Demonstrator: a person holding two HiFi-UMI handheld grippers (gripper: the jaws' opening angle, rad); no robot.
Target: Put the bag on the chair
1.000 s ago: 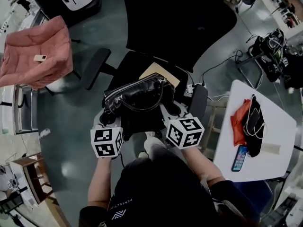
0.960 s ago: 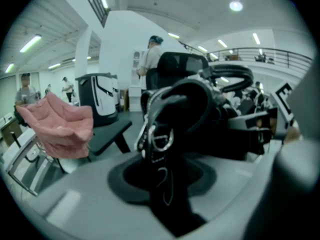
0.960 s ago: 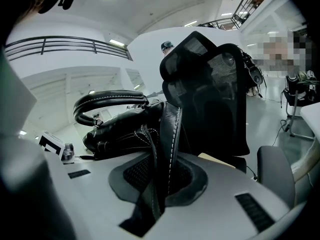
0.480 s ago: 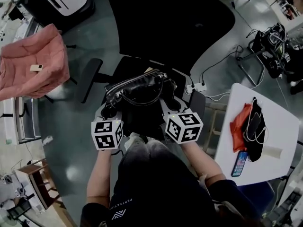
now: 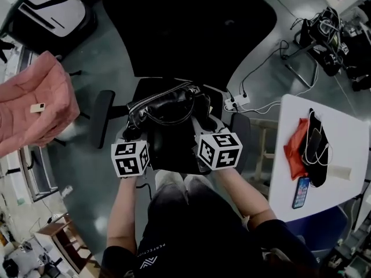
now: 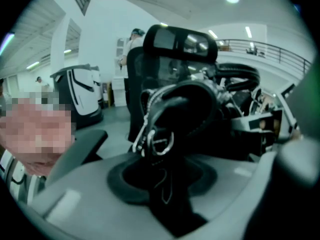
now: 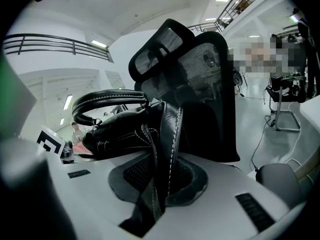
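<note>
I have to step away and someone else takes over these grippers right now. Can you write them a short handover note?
The left gripper is shut on the left end of the black bag.
The right gripper is shut on the bag's right end, on a leather flap.
The bag is upright, handles up, held over the seat of the office chair, in front of its backrest. Whether it touches the seat cannot be told.
Done: bag gripped and lined up over the chair.
Left: probably lower it until the seat bears it, open both grippers, draw back.
</note>
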